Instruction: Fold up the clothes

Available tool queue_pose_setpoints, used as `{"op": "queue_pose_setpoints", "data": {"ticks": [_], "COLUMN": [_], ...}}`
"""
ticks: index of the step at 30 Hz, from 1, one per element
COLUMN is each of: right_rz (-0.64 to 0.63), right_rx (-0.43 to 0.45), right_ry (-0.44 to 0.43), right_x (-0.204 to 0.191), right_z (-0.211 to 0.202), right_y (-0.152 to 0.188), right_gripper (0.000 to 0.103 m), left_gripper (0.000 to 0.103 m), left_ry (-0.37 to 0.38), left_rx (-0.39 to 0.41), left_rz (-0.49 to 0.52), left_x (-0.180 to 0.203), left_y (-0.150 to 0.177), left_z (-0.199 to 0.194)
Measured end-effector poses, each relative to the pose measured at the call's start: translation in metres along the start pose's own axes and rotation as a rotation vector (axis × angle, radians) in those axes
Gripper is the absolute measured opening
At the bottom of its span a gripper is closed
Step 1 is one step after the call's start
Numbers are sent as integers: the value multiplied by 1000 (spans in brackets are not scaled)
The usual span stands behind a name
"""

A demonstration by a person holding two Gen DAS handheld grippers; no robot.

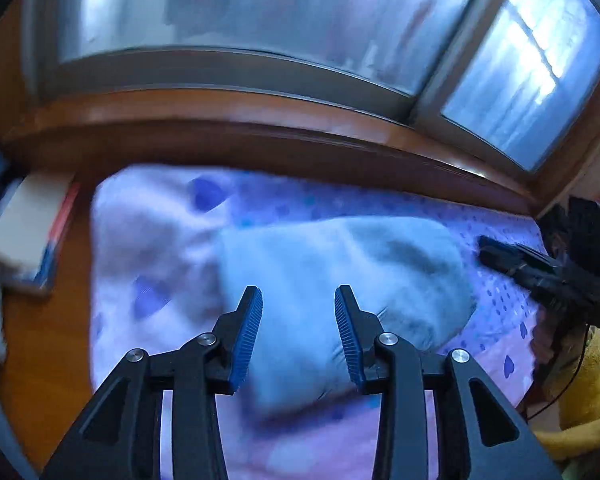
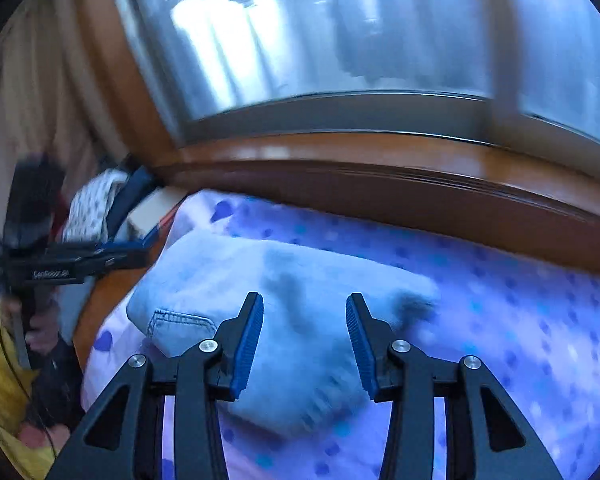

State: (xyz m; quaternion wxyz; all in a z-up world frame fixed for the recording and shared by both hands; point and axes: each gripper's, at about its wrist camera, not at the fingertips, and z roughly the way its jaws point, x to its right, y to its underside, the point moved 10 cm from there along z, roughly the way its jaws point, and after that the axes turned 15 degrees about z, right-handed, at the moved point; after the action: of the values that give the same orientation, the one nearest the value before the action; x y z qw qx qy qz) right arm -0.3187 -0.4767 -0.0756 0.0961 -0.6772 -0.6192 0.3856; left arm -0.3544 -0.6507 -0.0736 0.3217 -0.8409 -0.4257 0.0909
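Left hand-held gripper (image 1: 299, 300) spread and empty above folded pale blue jeans (image 1: 332, 280) on the bed's heart-print sheet (image 1: 140, 240), right hand-held gripper (image 2: 305, 306) likewise spread and holding nothing, over the jeans' other side, wooden sill (image 1: 220, 108) and window (image 1: 260, 12) beyond.

I see cool daylight entering through the window (image 1: 260, 12) at twelve o'clock. Both views show motion blur, with glare on the panes. Fisheye curvature and dark vignetting mark all corners.

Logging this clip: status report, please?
Both hand-held grippers open, empty. Light-blue garment lying bunched on heart-print sheet. Nothing blocking.
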Motion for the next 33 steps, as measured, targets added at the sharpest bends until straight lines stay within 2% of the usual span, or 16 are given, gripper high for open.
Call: {"op": "queue_pose_setpoints", "data": {"ticks": [3, 5, 6, 8, 10, 15, 18, 21, 24, 27, 29, 33], "right_rz": [-5, 10, -7, -38, -55, -111, -92, -66, -81, -81, -61, -4], "right_rx": [-106, -135, -115, -125, -127, -83, -124, -137, -123, -113, -159, -153], "right_ry": [10, -12, -36, -12, 24, 40, 57, 47, 39, 22, 33, 94], "right_x": [10, 21, 21, 18, 12, -6, 3, 11, 5, 1, 8, 9], "right_z": [49, 60, 56, 54, 45, 6, 12, 16, 2, -2, 14, 10], "right_y": [11, 22, 24, 25, 22, 32, 62, 84, 83, 81, 89, 88], "right_gripper": [44, 44, 44, 44, 43, 43, 43, 43, 43, 43, 43, 45], "left_gripper": [37, 37, 37, 37, 37, 37, 37, 37, 37, 37, 37, 38], "left_ry": [-11, -10, -7, -3, -19, -62, -100, -69, -58, -97, -124, -171], "left_rx": [-62, -102, -91, -67, -82, -80, -95, -66, -50, -79, -95, -83], "left_rz": [27, 28, 39, 50, 50, 92, 62, -16, -59, -41, -34, -65], "left_x": [5, 2, 1, 1, 2, 25, 30, 28, 27, 26, 25, 26], "left_y": [-2, 13, 18, 22, 20, 22, 42, 61, 67, 71, 74, 78], "left_z": [41, 61, 65, 63, 57, 32, 32, 30, 20, 26, 31, 33]}}
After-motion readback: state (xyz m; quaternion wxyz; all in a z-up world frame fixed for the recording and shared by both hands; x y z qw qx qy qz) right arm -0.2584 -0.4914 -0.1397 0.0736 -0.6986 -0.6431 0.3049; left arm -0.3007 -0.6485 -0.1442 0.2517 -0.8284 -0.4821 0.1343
